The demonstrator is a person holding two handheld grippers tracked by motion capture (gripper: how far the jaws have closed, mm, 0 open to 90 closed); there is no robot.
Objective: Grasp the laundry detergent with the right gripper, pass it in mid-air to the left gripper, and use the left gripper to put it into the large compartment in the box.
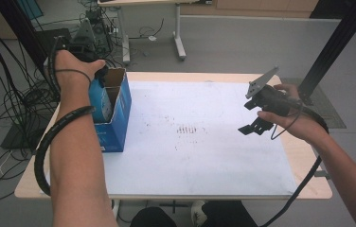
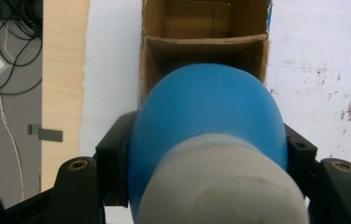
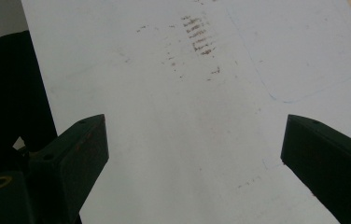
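A: Start near. Left gripper [image 2: 206,186]?

B: In the left gripper view its jaws are clamped on a blue plastic bottle [image 2: 208,116], one jaw each side. White screw cap [image 2: 220,182] faces the cam, so the bottle points away, body toward the box. No label or print legible on the bottle from here.

A: And just past it?

B: Open cardboard box [image 2: 201,42], brown inside, w/ a divider wall making compartments. The bottle's far end is over the nearer compartment; can't tell if it's inside yet or just above.

A: High view agree?

B: Yep. Left hand [image 1: 72,68] is above the box [image 1: 117,118] at the table's left edge. Box is blue outside, some print on the side, too small to read.

A: Right gripper [image 3: 192,154]?

B: Jaws spread wide, nothing between them. Right gripper view looks down on the white sheet [image 3: 178,116] w/ brownish smudge marks [image 3: 197,39] and a faint blue pen outline. No readable writing.

A: Where's it sit in the high view?

B: Right hand [image 1: 289,116] holds the gripper [image 1: 254,126] off the surface, over the sheet's right part, well apart from the box. Beyond the wooden table [image 1: 308,156]: grey floor, cable tangle [image 1: 15,94] far left, another table's legs [image 1: 178,40].
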